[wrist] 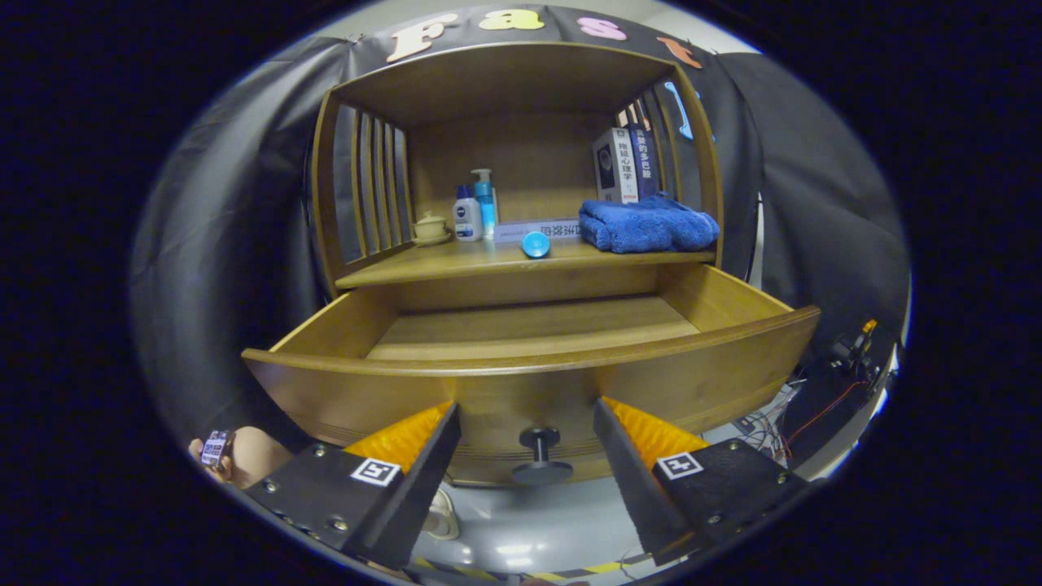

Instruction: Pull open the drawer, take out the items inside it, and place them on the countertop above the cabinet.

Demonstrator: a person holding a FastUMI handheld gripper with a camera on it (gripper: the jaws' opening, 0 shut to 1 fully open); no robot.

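Wooden cabinet [521, 81]; its pulled-out wooden drawer [529, 342], interior bare. Tabletop [456, 262] above carries folded blue towel [647, 225], upright books [625, 165], white lotion bottle [466, 220], small blue round cap [536, 244]. Tongs [527, 443] spread, flanking dark round drawer knob [540, 457], apart.

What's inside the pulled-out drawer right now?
The drawer shows only bare wooden floor; its front panel hides the nearest strip. The gripper has its jaws open, either side of the knob.
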